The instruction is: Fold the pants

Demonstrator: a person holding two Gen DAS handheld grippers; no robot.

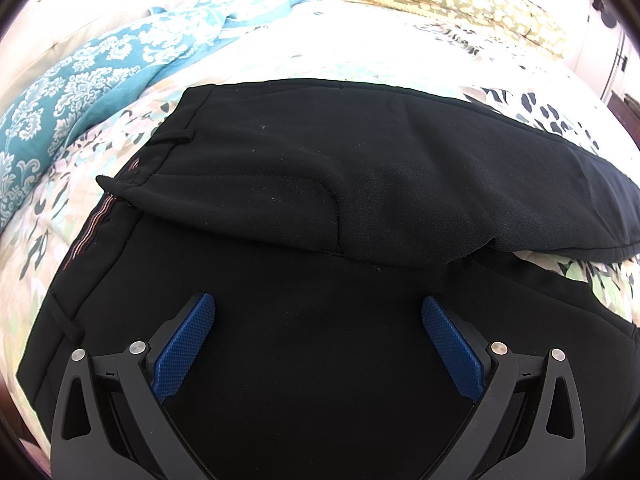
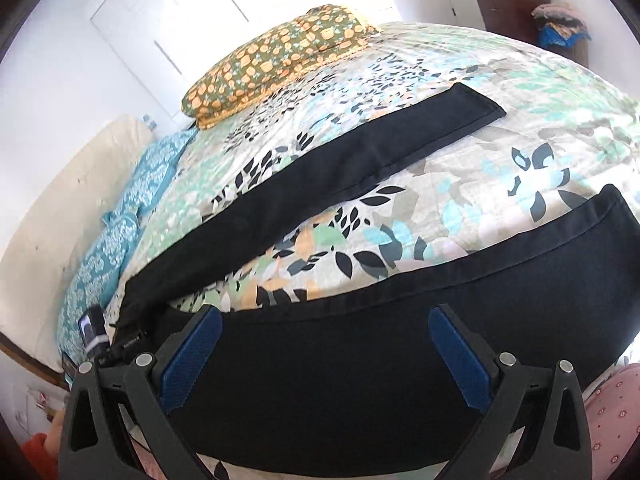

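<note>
Black pants lie spread on a floral bedspread. In the left wrist view the waistband is at the left and one hip panel is flapped over the crotch area. My left gripper hovers open over the seat of the pants, its blue pads wide apart with only flat cloth below. In the right wrist view the two legs splay apart: the far leg runs diagonally, the near leg crosses the bottom. My right gripper stands open above the near leg, holding nothing.
A teal patterned blanket lies bunched at the bed's left side. An orange-flowered pillow sits at the head of the bed. A dark wooden dresser with piled clothes stands at the far right. The other gripper's camera shows at the left.
</note>
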